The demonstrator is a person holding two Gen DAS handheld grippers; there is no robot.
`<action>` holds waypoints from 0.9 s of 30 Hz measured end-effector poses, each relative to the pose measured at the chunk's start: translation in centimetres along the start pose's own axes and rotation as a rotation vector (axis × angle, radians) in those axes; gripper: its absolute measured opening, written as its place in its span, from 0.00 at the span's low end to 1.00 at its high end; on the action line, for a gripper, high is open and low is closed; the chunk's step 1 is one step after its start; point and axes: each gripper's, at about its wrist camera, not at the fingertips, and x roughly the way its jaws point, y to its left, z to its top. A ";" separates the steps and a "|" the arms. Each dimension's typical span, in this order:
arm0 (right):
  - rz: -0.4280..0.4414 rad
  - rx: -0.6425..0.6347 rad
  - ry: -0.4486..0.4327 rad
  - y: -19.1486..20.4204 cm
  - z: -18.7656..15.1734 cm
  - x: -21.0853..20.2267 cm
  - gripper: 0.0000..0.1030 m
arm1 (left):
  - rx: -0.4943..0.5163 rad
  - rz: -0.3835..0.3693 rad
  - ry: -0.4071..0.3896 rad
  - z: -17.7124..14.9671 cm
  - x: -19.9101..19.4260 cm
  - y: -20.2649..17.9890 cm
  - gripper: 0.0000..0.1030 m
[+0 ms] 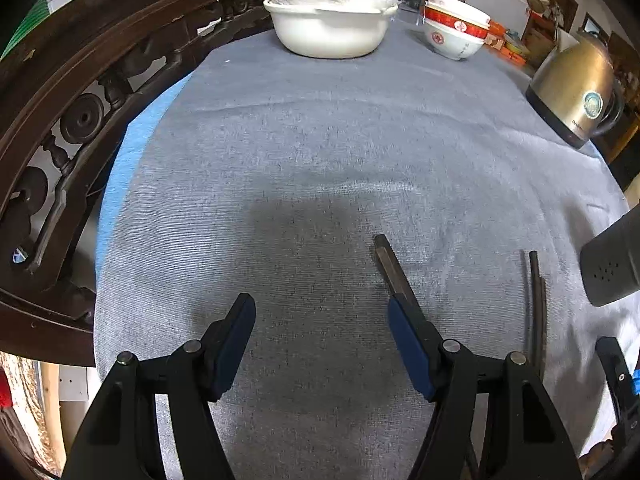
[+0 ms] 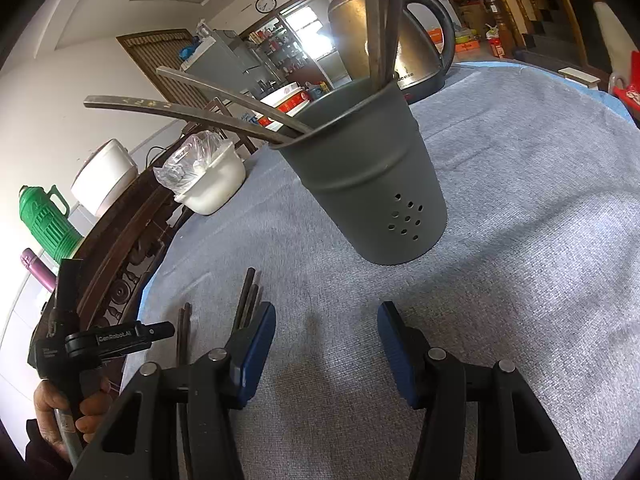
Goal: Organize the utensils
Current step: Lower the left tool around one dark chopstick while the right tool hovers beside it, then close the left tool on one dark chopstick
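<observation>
1. chopsticks (image 2: 246, 300) lie flat on the grey cloth (image 2: 520, 240), near the grey holder (image 2: 360, 184), on its left.
2. more chopsticks stand inside the holder.
3. left gripper (image 1: 322, 320) gapes wide, empty.
4. right gripper (image 2: 326, 332) parted, empty, facing the holder.
5. kettle (image 2: 404, 40) just behind the holder.

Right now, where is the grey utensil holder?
In the right wrist view the grey utensil holder stands upright on the grey tablecloth, ahead of the right gripper, in front of the kettle, with chopsticks lying to its lower left.
</observation>
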 end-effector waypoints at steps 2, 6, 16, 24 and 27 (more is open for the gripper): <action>-0.001 -0.001 -0.001 0.0 0.0 0.0 0.56 | 0.007 0.000 0.005 0.3 0.5 -0.6 0.67; 0.000 0.000 -0.001 0.0 0.0 0.0 0.56 | 0.025 -0.009 0.005 0.8 1.0 -1.4 0.67; 0.004 0.002 0.000 0.0 0.0 0.1 0.56 | 0.050 -0.040 -0.014 1.5 0.5 -3.0 0.67; 0.007 0.004 0.000 0.1 0.1 0.1 0.56 | 0.083 -0.042 -0.001 1.4 1.2 -4.1 0.67; 0.005 0.003 0.000 0.1 0.1 0.1 0.56 | 0.090 -0.039 0.000 1.4 1.4 -4.3 0.67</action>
